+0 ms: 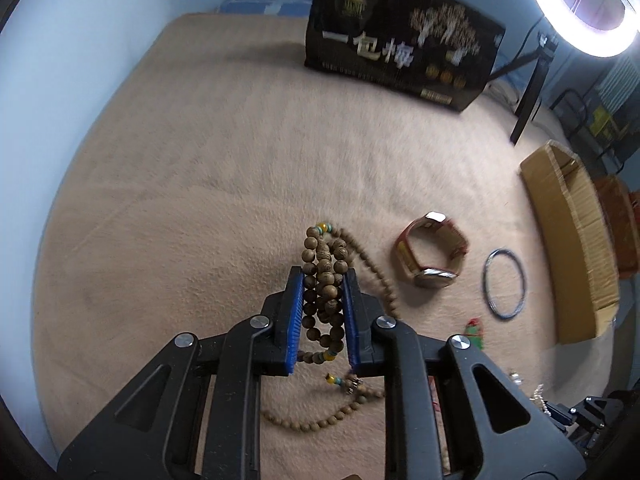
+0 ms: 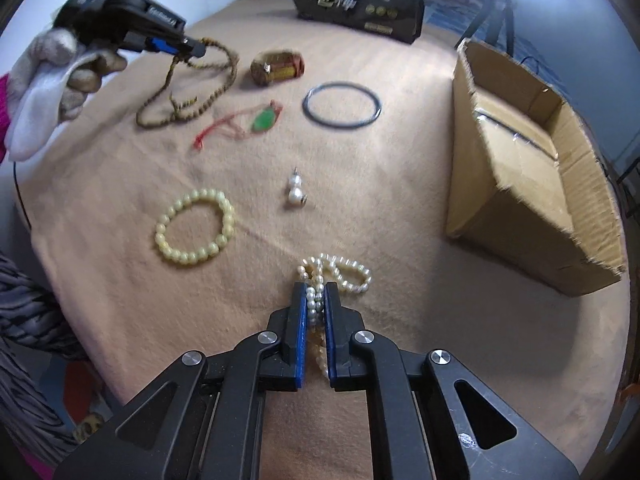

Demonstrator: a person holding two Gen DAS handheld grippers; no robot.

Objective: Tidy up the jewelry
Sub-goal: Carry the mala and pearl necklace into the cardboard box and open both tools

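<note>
Between both grippers' fingers: wooden beads left, pearl strand right.

Black gripper, blue pads, silver screws, white glove, pink sleeve

Home room: beige blanket, cardboard box, ring light.

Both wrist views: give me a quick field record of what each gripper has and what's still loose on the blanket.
left gripper: shut on wooden bead strand, partly lifted
right gripper: shut on pearl strand
loose: yellow bead bracelet, pearl earrings, dark bangle, green pendant, watch
cardboard box: open, at right
</note>
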